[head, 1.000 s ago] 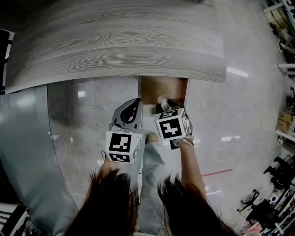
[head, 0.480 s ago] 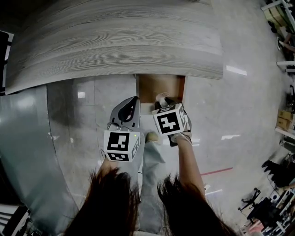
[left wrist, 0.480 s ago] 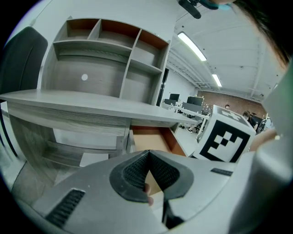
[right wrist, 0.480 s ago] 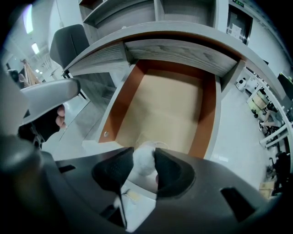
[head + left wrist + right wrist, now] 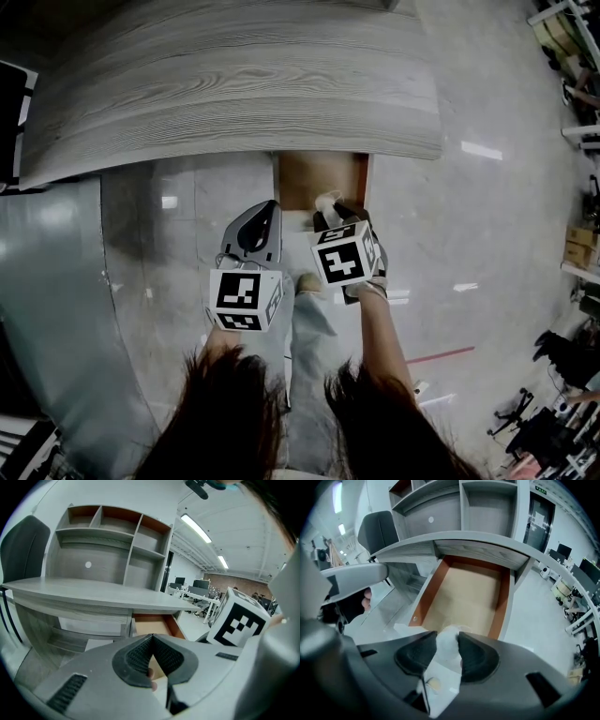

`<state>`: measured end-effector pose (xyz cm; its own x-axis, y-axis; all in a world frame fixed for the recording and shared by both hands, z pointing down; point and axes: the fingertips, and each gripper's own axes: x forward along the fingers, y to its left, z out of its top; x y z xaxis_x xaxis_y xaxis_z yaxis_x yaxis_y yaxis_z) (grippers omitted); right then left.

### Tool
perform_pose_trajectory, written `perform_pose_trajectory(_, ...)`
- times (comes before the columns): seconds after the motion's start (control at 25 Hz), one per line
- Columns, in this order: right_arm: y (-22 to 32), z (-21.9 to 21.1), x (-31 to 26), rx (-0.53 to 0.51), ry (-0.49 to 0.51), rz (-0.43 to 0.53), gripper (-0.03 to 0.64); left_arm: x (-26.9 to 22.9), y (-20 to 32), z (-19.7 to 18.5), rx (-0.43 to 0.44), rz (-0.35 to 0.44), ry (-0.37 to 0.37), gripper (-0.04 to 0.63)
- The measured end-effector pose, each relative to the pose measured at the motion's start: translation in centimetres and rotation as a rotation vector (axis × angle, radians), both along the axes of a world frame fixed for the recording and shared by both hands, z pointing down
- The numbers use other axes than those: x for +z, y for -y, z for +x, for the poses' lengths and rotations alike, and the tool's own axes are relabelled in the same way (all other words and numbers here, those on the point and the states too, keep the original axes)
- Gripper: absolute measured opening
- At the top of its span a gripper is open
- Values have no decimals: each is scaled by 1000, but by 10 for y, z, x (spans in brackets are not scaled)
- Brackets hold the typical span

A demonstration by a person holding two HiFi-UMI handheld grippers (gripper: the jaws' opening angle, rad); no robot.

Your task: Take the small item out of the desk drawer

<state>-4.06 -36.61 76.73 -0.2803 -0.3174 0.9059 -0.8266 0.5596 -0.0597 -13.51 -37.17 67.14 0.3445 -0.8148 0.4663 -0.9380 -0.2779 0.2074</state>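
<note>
The desk drawer (image 5: 464, 597) stands pulled out under the grey desk top (image 5: 244, 84), its brown floor bare; it also shows in the head view (image 5: 322, 180). My right gripper (image 5: 449, 649) is shut on a small white crumpled item (image 5: 446, 656), held above the drawer's front edge; the item (image 5: 327, 202) pokes out past the jaws in the head view. My left gripper (image 5: 151, 654) hangs to the left of the drawer with its pads touching and nothing between them, seen as a grey body (image 5: 255, 234) from above.
A grey shelf unit (image 5: 108, 550) stands on the desk, and a dark office chair (image 5: 377, 531) sits to the left. Glossy light floor (image 5: 487, 225) spreads around the desk. The person's legs (image 5: 309, 347) stand below the grippers. Other desks and monitors (image 5: 197, 585) lie far right.
The right gripper has stayed at the drawer's front with the white item in it, drifting slightly up in the view. The left gripper has barely moved.
</note>
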Motion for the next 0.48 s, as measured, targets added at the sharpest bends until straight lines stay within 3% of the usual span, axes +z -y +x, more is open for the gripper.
perform_pose_trajectory(0.48, -7, 5, -49, -27, 58, 131, 160, -33, -20, 11, -54, 26, 19, 12)
